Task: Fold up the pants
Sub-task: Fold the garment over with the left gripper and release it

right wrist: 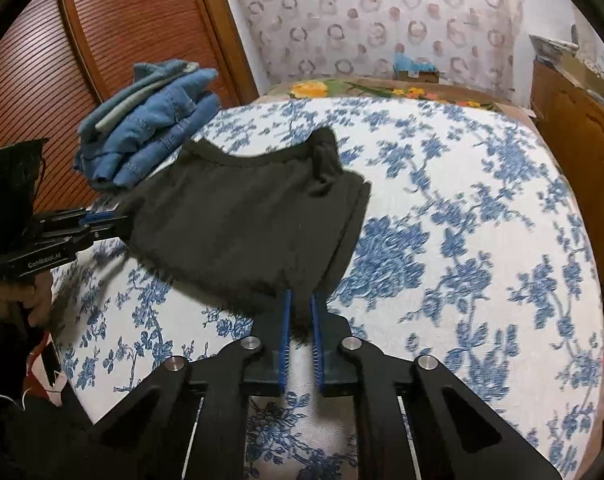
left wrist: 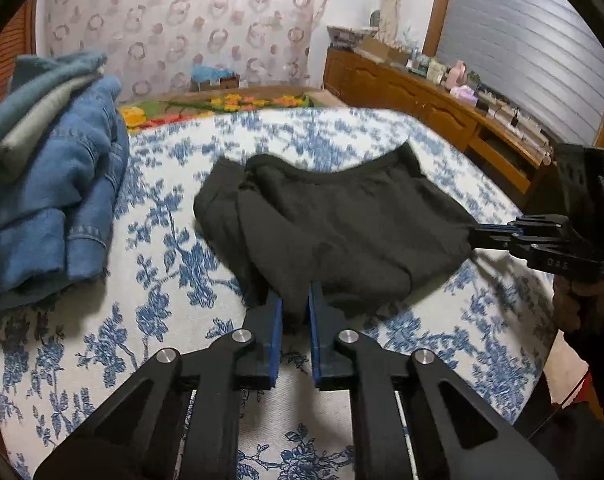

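The black pants (left wrist: 342, 220) lie bunched and partly folded on the blue-flowered bed cover (left wrist: 161, 320). My left gripper (left wrist: 295, 300) is shut on their near edge, with dark cloth pinched between the blue pads. In the right wrist view the pants (right wrist: 241, 224) sag between both grippers. My right gripper (right wrist: 299, 300) is shut on another edge of the pants. The right gripper also shows in the left wrist view (left wrist: 478, 236), clamped on the pants' right corner. The left gripper shows in the right wrist view (right wrist: 121, 222), clamped on the left corner.
A pile of folded denim and grey-blue clothes (left wrist: 49, 184) sits on the bed's left side, also seen in the right wrist view (right wrist: 149, 120). A wooden dresser (left wrist: 422, 96) with several small items stands right of the bed. A louvred wooden door (right wrist: 61, 72) is at the left.
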Demonstrator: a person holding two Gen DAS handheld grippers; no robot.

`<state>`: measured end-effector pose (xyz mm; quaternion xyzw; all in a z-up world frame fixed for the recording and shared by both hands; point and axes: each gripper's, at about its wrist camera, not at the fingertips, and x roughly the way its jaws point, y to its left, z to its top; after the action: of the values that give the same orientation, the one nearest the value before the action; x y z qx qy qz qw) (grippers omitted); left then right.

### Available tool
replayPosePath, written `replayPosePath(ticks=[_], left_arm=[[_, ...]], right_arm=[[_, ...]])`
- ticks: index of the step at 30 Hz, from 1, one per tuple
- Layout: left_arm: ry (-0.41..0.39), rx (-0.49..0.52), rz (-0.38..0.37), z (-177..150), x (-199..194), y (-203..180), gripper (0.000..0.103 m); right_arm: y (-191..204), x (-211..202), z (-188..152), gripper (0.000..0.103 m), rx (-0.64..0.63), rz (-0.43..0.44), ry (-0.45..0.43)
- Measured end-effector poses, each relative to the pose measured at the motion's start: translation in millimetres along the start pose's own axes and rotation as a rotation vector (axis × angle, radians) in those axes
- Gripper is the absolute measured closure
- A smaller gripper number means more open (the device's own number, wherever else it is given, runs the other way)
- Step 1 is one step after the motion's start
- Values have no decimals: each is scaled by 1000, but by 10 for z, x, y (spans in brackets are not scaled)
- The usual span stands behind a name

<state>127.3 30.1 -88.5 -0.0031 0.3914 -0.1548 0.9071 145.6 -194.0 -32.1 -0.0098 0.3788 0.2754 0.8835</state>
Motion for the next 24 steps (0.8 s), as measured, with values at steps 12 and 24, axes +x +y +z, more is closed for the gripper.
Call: replayPosePath(ticks=[12, 24], left_arm=[[-33, 15, 6, -83, -335, -144, 91], [-30, 46, -6, -300, -648, -424, 91]], right_arm=[[85, -332, -131, 100, -30, -20, -71], [174, -704, -393, 100, -35, -17, -82]])
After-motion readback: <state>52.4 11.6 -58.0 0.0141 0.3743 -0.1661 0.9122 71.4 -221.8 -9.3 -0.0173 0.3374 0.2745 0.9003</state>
